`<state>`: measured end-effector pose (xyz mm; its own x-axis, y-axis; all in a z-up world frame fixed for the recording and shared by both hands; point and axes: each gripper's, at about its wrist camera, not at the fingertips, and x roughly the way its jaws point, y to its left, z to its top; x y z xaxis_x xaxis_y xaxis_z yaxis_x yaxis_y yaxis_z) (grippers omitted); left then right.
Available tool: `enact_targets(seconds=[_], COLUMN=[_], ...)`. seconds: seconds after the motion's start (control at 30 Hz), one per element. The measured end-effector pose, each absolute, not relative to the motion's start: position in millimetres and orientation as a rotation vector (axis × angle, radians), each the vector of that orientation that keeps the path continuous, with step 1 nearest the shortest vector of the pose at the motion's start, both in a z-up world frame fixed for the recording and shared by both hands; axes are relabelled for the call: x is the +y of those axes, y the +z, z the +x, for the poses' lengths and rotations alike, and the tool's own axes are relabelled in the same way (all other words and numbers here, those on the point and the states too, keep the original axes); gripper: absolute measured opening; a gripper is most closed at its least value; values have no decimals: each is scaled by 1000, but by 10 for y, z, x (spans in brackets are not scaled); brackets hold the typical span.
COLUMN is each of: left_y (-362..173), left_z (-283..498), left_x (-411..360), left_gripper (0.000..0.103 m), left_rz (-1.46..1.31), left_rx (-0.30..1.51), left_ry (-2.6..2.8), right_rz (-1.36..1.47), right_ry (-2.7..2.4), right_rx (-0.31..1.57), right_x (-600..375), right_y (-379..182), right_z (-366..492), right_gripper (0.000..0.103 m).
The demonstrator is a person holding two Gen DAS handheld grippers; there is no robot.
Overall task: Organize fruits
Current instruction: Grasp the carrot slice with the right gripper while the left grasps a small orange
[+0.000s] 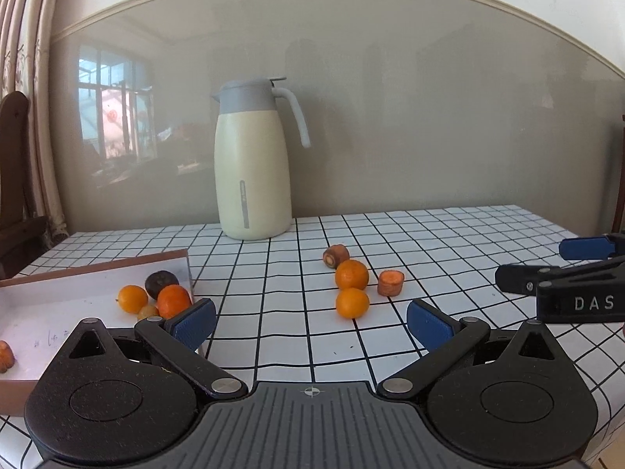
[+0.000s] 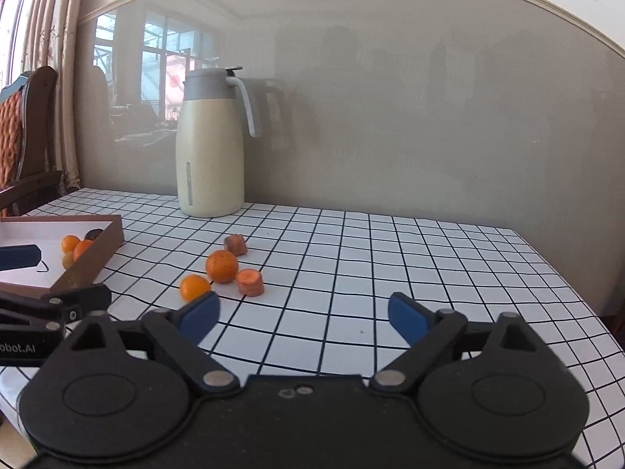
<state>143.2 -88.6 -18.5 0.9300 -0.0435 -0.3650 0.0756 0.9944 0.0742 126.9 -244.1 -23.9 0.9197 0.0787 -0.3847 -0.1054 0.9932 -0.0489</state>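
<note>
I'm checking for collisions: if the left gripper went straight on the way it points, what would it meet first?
Probably the nearest small orange on the table, which lies roughly centred ahead of the open left gripper. Depth is hard to judge; it may touch the checked cloth first.

Your two wrist cameras sit low and close over the table (image 1: 449, 234), both facing the wall, the right one set rightward of the left, sharing the jug (image 1: 253, 164), loose fruit (image 2: 222, 266) and box (image 2: 105, 242).

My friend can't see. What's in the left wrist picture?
The open left tool hovers over a checked table, facing two oranges and two carrot chunks. A box holding more fruit sits left; a cream jug stands behind.
</note>
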Motion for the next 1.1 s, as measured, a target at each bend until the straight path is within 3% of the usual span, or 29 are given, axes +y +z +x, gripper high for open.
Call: enact_targets(seconds=[0.03,0.1,0.2,0.4,0.53,0.77,0.83,1.1], left_y=[-197,-218,-260,-351,-456,-546,-560,-527], left_z=[1467,1536,1649,1954,2140,2431,2527,2643], left_x=[-908,-946,-1008,-1098,-1124,-1121,-1082,-1000], left_gripper=[103,103,102,86,75,74,65,65], left_rz=[86,80,104,107,101,88,74,61], left_rx=[383,398,408,434,486,548,566,524], left_ry=[-66,-85,-81,-68,-86,-103,-106,-95], right_rz=[-69,-67,-60,-38,-33,-33,-30,-14], right_ry=[95,102,108,124,136,178,194,226], right_rx=[403,416,436,469,500,515,531,557], right_x=[-2459,-2491,-2509,-2461,-2432,-2342,-2312,-2211], right_y=[-248,-270,-299,-379,-464,-540,-560,-594], right_z=[1314,1386,1509,1711,1863,2166,2239,2390], right_gripper=[70,68,58,48,37,34,34,33])
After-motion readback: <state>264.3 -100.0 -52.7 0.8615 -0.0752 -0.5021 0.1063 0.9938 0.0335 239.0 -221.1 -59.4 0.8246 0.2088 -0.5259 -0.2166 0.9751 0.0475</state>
